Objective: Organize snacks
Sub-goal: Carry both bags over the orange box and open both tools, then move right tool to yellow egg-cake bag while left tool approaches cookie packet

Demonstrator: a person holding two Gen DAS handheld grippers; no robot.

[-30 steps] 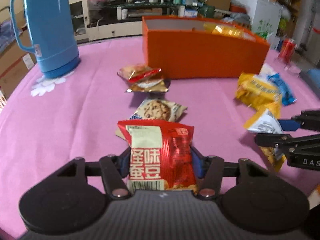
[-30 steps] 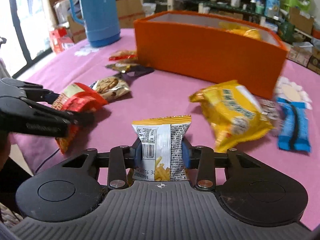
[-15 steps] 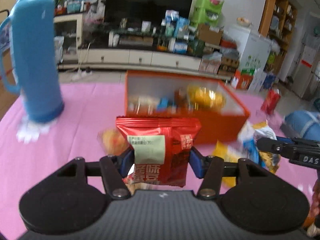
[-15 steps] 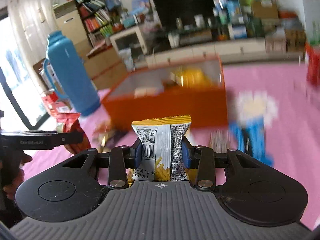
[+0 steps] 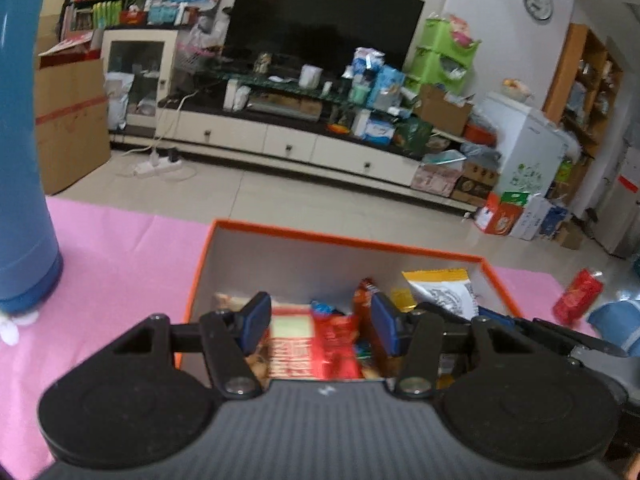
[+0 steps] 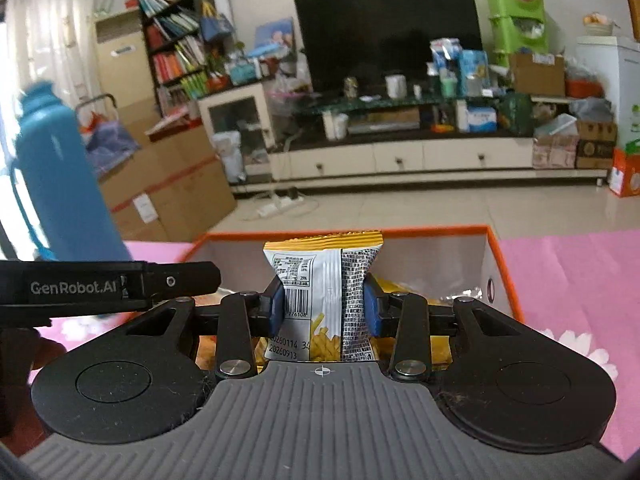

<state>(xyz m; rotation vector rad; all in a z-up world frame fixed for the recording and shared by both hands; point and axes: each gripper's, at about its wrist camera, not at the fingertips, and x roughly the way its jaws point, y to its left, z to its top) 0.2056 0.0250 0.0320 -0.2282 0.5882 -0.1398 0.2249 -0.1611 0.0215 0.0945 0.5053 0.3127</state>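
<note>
Two snacks hang over the orange box [image 5: 320,237]: my right gripper [image 6: 323,304] pinches a silver-and-yellow fries packet [image 6: 324,276] at its waist. My left gripper [image 5: 320,318], jaws just narrowing, flanks without pressing a blurred red packet [image 5: 316,346], the fries at its 2 o'clock.

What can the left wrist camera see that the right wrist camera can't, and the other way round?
Only the left wrist view: a wall clock, a red can on the pink tablecloth, and a blurred red snack packet. Only the right wrist view: a window curtain. Both: the orange box, the blue thermos, the television, and the fries packet clamped in the right gripper.
</note>
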